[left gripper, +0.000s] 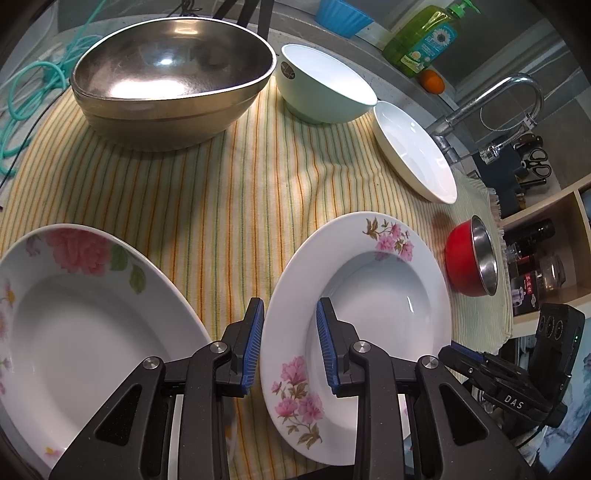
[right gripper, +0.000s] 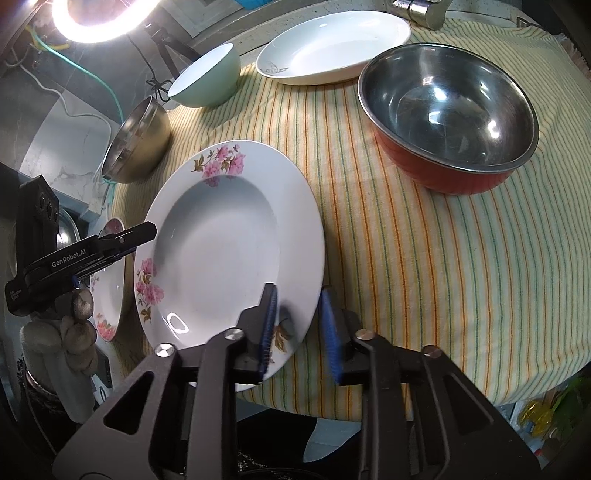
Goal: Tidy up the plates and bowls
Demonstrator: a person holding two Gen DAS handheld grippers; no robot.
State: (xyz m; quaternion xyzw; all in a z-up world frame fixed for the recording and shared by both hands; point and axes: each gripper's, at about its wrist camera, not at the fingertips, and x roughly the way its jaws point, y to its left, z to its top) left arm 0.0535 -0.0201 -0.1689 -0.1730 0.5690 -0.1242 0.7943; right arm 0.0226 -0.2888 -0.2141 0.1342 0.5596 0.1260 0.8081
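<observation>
A white deep plate with pink flowers [left gripper: 373, 295] [right gripper: 229, 243] lies on the striped cloth. My left gripper [left gripper: 290, 347] is open with its fingers straddling the plate's near-left rim. My right gripper [right gripper: 299, 332] is open and straddles the plate's opposite rim. A second, larger flowered plate [left gripper: 81, 325] lies left of the left gripper and shows partly in the right wrist view [right gripper: 109, 291]. A big steel bowl [left gripper: 173, 77] [right gripper: 138, 142], a mint bowl [left gripper: 325, 85] [right gripper: 207, 75], a white shallow dish [left gripper: 413, 151] [right gripper: 332, 46] and a red steel-lined bowl [left gripper: 471, 256] [right gripper: 448, 118] stand around.
The yellow striped cloth [left gripper: 229, 206] covers the round table. A tap [left gripper: 491, 110], a green soap bottle [left gripper: 424, 37], an orange [left gripper: 433, 81] and a blue cup [left gripper: 343, 16] stand behind. Shelves with jars [left gripper: 543, 266] are at the right. A ring light [right gripper: 98, 18] glares.
</observation>
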